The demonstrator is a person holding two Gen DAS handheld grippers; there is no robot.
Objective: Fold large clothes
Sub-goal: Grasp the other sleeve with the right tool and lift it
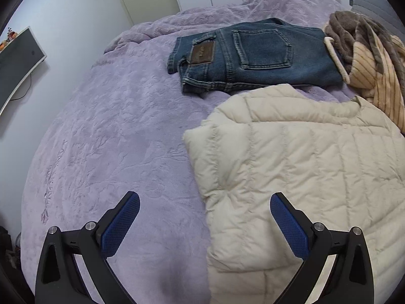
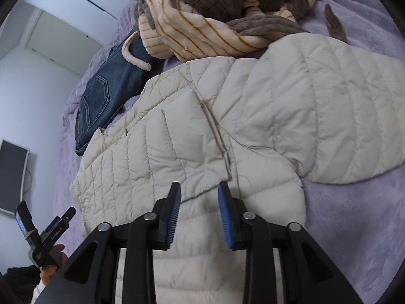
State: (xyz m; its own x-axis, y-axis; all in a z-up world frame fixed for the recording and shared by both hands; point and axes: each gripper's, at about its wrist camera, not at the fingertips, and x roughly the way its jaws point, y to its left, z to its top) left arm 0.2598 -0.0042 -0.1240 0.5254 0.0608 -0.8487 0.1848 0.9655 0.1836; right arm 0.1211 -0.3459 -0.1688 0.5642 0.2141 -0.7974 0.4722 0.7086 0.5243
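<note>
A cream quilted puffer jacket (image 1: 298, 167) lies spread on the purple bedspread (image 1: 114, 139); it also shows in the right wrist view (image 2: 227, 116), with one sleeve reaching right. My left gripper (image 1: 205, 202) is open and empty, hovering over the jacket's left edge. My right gripper (image 2: 199, 190) is partly open, its jaws a small gap apart, just above the jacket's front opening edge, holding nothing. The left gripper also shows at the lower left of the right wrist view (image 2: 48, 233).
Folded blue jeans (image 1: 248, 55) lie behind the jacket. A brown and cream striped fleece garment (image 2: 215, 10) is heaped at the back right. A dark monitor (image 1: 17, 60) hangs on the left wall. A door and wardrobe stand behind the bed.
</note>
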